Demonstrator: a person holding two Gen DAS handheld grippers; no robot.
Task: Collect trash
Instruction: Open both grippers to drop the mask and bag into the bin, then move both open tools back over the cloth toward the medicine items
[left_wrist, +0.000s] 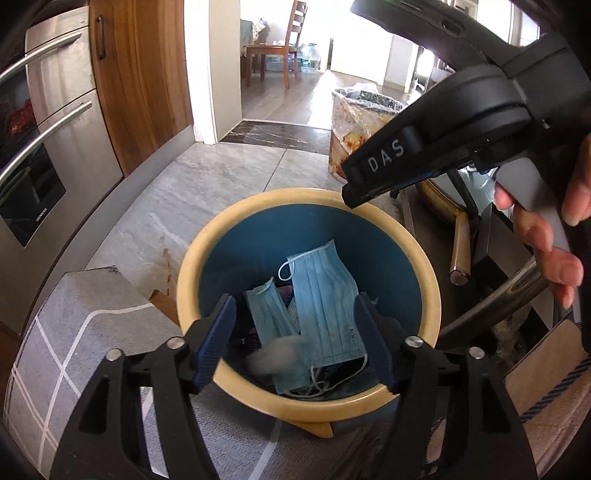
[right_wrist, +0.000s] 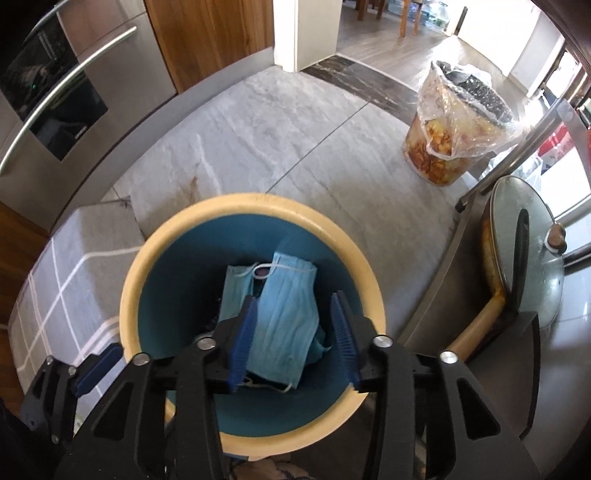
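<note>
Over the blue bin (right_wrist: 173, 266), both the left gripper (left_wrist: 295, 325) and right gripper (right_wrist: 293, 332) are hanging with jaws apart, gripping nothing; blue face masks (right_wrist: 284, 317) are lying inside, toward six o'clock.

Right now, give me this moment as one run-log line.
task: collect trash | left gripper: open, empty, over bin | right gripper: open, empty, over bin | face masks: inside bin

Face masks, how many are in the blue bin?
2 that I can see: a bigger face mask lying on top, and a second face mask tucked beside it on the left. More may hide underneath in the blue bin.
</note>
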